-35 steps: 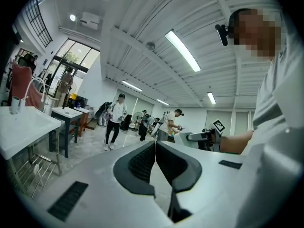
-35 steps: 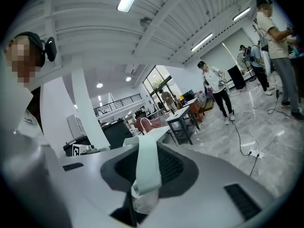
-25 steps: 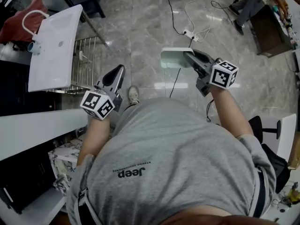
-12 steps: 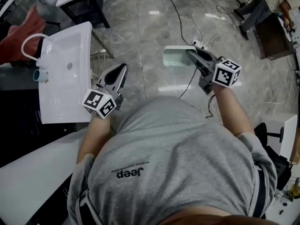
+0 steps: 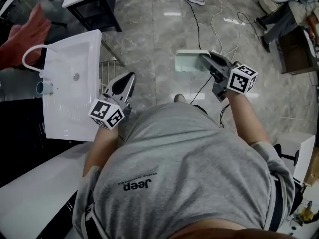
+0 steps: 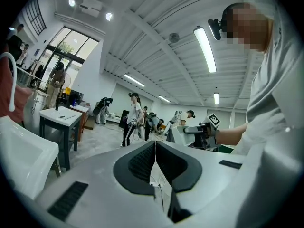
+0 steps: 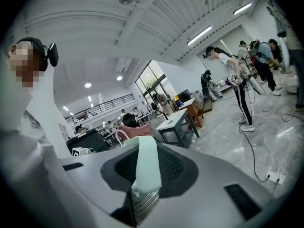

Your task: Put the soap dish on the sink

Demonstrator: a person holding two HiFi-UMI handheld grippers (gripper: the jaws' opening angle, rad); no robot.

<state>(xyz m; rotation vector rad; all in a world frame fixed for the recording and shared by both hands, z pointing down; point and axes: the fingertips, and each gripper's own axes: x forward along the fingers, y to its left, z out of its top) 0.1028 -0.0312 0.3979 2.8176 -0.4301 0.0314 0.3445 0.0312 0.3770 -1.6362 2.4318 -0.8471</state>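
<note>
Grey marble floor [image 5: 149,39] of a big open workshop, cables [image 5: 198,19] trailing across it. A white sink [image 5: 65,118] stands at the left of the head view, basin up, with a white hose loop [image 5: 30,59] and a small blue cup [image 5: 42,87] at its far edge.

Right gripper [image 5: 205,59]: jaws clamped on one edge of the pale green soap dish [image 5: 188,61], with the pads pressing it from both sides (the right gripper view shows the rim standing up between the dark pads, with a ribbed part below it). The dish hangs in the air in front of the person, over bare floor and well apart from the sink.

Left gripper [image 5: 128,77]: jaws closed tip to tip with nothing between them. It points forward, near the sink's right edge.

Progress, as judged:
- Pick-up done; the dish is in hand.
- Carry to the sink not finished, since the dish is on the opposite side of the person from the sink.
- Placing on a flat part of the sink rim, then release: both left to do.

Estimate: about mid-task, transport phase.
</note>
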